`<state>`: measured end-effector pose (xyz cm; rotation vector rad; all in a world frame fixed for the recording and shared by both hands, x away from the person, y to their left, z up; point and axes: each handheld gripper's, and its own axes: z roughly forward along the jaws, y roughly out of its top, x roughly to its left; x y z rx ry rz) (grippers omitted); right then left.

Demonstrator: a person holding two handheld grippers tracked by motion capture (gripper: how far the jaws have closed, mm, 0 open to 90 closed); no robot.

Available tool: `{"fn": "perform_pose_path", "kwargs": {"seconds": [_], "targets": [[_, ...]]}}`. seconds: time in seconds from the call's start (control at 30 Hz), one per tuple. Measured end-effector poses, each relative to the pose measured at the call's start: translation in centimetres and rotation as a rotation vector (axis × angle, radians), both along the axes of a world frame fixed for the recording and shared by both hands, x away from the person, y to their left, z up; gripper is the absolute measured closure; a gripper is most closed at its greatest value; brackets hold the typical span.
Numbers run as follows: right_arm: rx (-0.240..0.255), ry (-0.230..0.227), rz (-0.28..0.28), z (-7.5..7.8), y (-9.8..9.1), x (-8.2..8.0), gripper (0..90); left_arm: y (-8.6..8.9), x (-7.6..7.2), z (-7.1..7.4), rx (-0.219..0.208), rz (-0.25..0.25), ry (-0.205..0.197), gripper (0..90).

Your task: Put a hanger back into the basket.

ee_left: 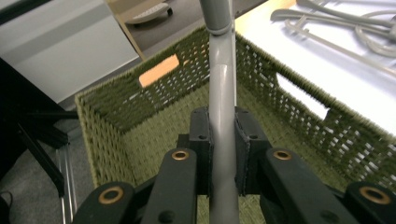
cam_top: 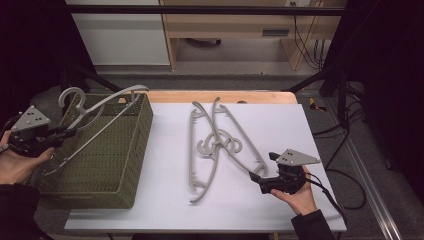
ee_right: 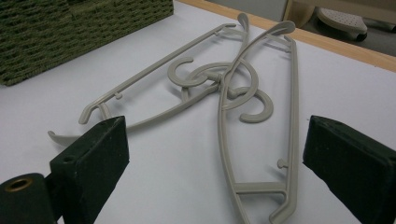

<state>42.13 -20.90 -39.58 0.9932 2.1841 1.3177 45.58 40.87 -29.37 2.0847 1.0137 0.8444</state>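
Hanger goes into basket
Your left gripper clamps one hanger over the basket; lower it, release. Right gripper is apart near the hangers.

The table has a pale lavender-white top, and a light wooden edge shows along its far side. Behind it the floor is grey. A white cabinet stands at the back left, and beside it there is a light wooden desk. Black cables hang down at its right end. More cables lie on the floor to the right of the table. The sides of the room are dark.
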Motion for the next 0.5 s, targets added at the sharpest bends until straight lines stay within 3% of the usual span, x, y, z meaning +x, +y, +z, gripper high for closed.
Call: {"fn": "perform_pose_path", "kwargs": {"seconds": [0.5], "targets": [[0.000,0.001,-0.001,-0.1,0.1,0.0,7.5,1.4,0.7,-3.5,0.036,0.051,0.029,79.4]]}}
